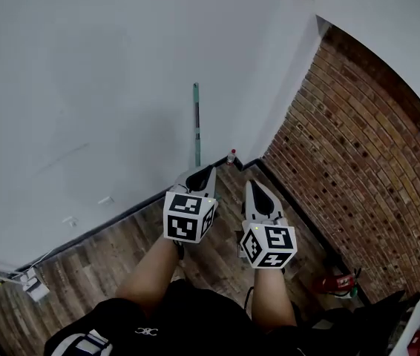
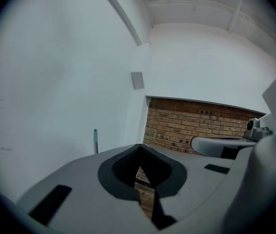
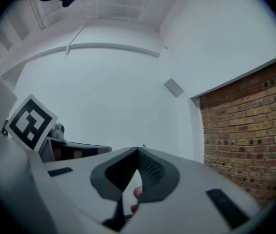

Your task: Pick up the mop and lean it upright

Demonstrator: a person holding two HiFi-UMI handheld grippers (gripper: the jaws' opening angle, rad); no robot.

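Observation:
The mop's teal and grey handle (image 1: 196, 124) stands upright against the white wall, its lower end hidden behind my left gripper (image 1: 208, 171). Its top also shows as a thin teal-tipped stick (image 2: 95, 139) in the left gripper view. Both grippers hover side by side just short of the wall, clear of the handle. The left gripper (image 2: 139, 149) has its jaws shut with nothing between them. My right gripper (image 1: 255, 187) sits a little to the right, also shut and empty (image 3: 138, 152).
A brick wall (image 1: 358, 162) meets the white wall at the corner on the right. A small red-capped bottle (image 1: 231, 156) stands on the wood floor by the skirting. A red fire extinguisher (image 1: 340, 282) lies at the brick wall's foot. White clutter (image 1: 33, 284) sits at far left.

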